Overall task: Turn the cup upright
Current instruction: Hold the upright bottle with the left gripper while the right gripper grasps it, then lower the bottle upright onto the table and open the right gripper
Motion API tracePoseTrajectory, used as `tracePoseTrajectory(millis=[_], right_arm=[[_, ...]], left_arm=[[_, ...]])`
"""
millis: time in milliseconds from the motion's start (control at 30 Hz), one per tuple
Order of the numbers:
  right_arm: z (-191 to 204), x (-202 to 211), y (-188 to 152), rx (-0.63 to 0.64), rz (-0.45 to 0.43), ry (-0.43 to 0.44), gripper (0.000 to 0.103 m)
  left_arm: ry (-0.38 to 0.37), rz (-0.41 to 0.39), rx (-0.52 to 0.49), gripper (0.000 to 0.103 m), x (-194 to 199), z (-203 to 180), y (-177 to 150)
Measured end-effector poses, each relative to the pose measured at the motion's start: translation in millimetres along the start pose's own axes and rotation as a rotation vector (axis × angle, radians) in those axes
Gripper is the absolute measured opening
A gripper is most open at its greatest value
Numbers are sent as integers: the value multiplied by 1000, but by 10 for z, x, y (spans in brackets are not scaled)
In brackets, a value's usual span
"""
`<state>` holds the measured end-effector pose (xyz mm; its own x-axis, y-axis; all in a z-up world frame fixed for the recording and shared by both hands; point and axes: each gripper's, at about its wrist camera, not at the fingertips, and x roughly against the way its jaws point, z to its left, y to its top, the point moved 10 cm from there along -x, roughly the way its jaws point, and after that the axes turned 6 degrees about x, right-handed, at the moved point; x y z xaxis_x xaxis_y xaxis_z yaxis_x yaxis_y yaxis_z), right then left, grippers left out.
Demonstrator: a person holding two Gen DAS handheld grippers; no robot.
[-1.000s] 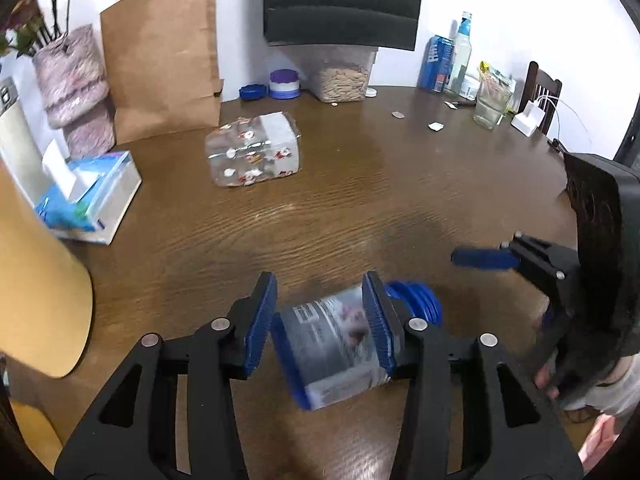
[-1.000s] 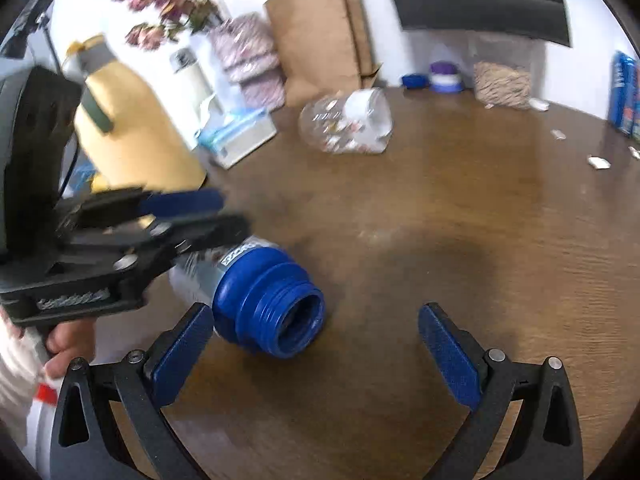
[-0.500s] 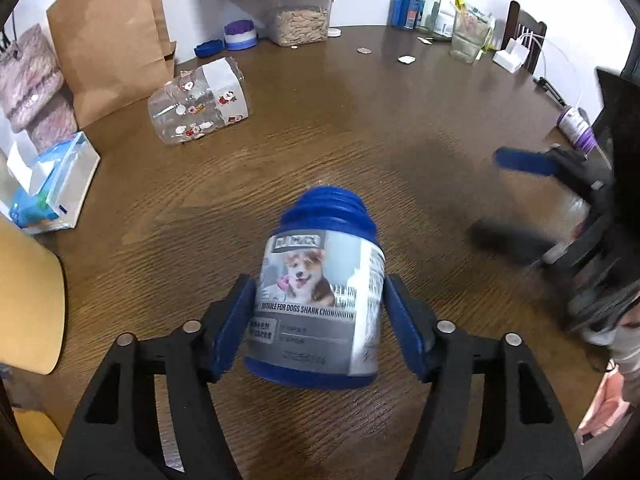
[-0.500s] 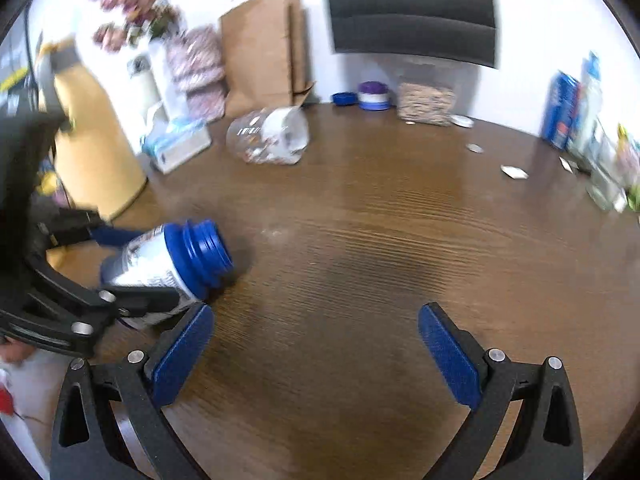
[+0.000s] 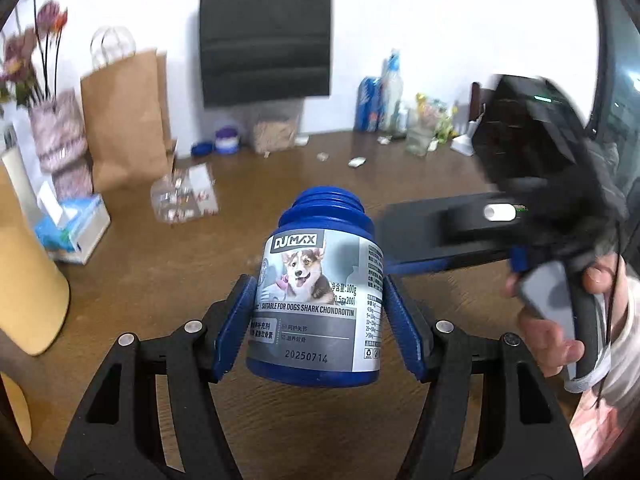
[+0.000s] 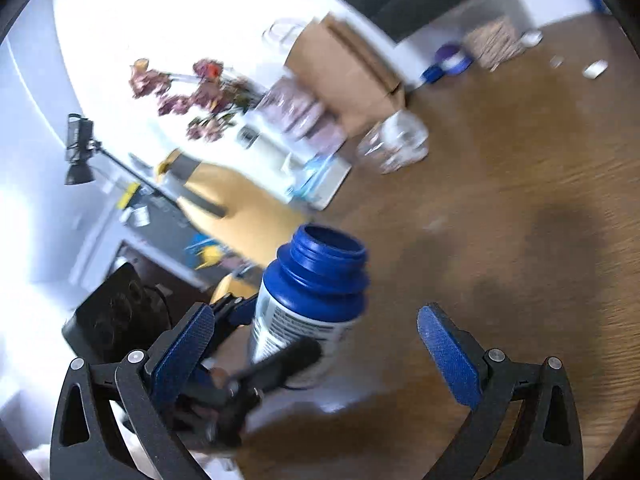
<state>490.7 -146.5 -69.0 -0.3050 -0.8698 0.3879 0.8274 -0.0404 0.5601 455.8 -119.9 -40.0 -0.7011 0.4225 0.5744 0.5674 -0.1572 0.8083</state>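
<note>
Left gripper (image 5: pixel 318 320) clamps the blue cup (image 5: pixel 316 300) upright between its pads, mouth upward. Right gripper (image 6: pixel 320 344) spread wide, holding nothing, the cup just ahead.

The cup (image 5: pixel 316 292) clamped in the left gripper (image 5: pixel 316 320) is blue plastic, smooth and slightly glossy, wrapped in a shiny printed paper label. The gripper's arms are matt black plastic with bright metal rivets, and its pads (image 5: pixel 236 320) are blue with a fine rough texture, same as on the right gripper (image 6: pixel 316 356), whose jaws stand wide apart. Under both runs the table (image 5: pixel 160 280), brown wood with visible grain and a soft sheen. Beyond the left gripper lies a clear glossy plastic jar (image 5: pixel 184 194), and behind it stands a matt brown paper bag (image 5: pixel 124 120), creased.
</note>
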Motion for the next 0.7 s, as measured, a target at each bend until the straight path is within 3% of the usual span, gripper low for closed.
tracePoseTrajectory(millis=[67, 133, 267, 367, 433, 467, 533, 633, 667, 700], right_arm=[[49, -70, -38, -12, 19, 24, 102], [42, -112, -72, 4, 38, -17, 70], [22, -182, -152, 65, 84, -93, 70], [-25, -130, -92, 203, 53, -268, 70], [-46, -86, 10, 391, 1, -497, 70], [-47, -89, 52, 490, -20, -607, 70], [-52, -151, 104, 610, -36, -716, 70], [-145, -308, 120, 652, -24, -769, 70], [-172, -346, 110, 640, -22, -758, 70], [-179, -398, 95, 619, -27, -718, 70]], left_arm=[[-5, -17, -30, 61, 40, -72, -23], [4, -15, -29, 60, 42, -84, -64], [-10, 42, 31, 61, -15, -41, -187], [-2, 119, 56, 64, -83, -4, -330], [46, 128, 92, 73, -80, 114, -389], [81, 126, 116, 74, -67, 215, -423], [179, 119, 162, 78, -49, 412, -459], [442, 76, 197, 84, 11, 811, -492], [503, 57, 208, 84, 50, 920, -505], [510, 48, 229, 84, 74, 967, -513]])
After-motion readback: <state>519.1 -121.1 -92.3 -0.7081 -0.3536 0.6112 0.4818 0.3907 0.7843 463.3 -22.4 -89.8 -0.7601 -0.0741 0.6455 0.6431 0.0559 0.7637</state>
